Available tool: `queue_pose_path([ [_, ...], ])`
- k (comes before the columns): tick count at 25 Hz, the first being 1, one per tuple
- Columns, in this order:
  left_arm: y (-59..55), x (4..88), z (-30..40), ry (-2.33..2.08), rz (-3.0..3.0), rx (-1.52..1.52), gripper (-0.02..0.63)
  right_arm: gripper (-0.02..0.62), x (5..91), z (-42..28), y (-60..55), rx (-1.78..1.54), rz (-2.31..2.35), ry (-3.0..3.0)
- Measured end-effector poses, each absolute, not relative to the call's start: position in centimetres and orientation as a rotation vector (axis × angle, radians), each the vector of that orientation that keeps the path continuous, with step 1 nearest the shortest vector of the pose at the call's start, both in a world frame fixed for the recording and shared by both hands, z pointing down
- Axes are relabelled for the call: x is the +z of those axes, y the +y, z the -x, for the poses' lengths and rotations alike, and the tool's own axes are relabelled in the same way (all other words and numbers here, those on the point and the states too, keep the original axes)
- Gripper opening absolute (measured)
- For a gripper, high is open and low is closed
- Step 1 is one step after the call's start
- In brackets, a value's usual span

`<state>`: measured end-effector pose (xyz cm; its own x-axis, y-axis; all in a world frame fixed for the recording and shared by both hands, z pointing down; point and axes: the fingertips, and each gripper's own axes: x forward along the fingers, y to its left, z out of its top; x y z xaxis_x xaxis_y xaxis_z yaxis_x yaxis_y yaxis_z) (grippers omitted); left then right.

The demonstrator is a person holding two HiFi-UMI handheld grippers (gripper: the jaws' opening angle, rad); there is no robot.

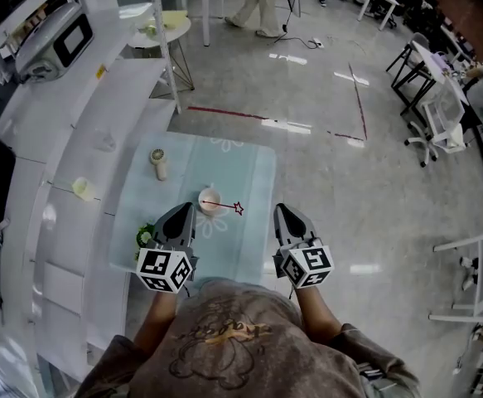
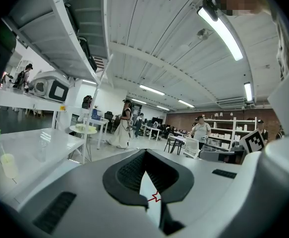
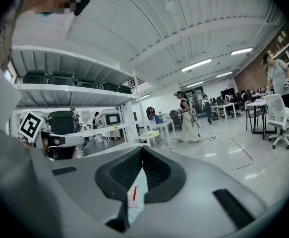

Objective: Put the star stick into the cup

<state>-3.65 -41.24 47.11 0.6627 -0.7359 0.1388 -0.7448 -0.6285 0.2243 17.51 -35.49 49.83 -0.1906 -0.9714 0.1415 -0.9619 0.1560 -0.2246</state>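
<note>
A white cup [image 1: 208, 199] stands near the middle of the pale blue table [image 1: 249, 172]. The red star stick [image 1: 227, 206] leans out of it, its star [image 1: 239, 209] hanging over the rim to the right. My left gripper [image 1: 186, 209] is just left of and nearer than the cup, shut and empty. My right gripper [image 1: 279, 209] is to the right of the star, also shut and empty. Past the left gripper's [image 2: 144, 155] jaws the star [image 2: 155, 198] shows. The right gripper view has the cup [image 3: 134, 197] beyond its gripper [image 3: 142, 151].
A small hand fan [image 1: 159, 163] stands at the table's far left, and a green object [image 1: 145, 236] lies at its near left edge. White shelves [image 1: 75, 148] run along the left, one with a pale cup [image 1: 83, 189]. Open floor [image 1: 349, 197] lies to the right.
</note>
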Motion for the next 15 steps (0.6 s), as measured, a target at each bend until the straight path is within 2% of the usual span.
queue_pose_path([
  [15,-41.42,47.08,4.17,-1.203,-2.606,0.047,0.021,0.002,49.86,-16.74,-35.81,-0.417,1.97,2.369],
])
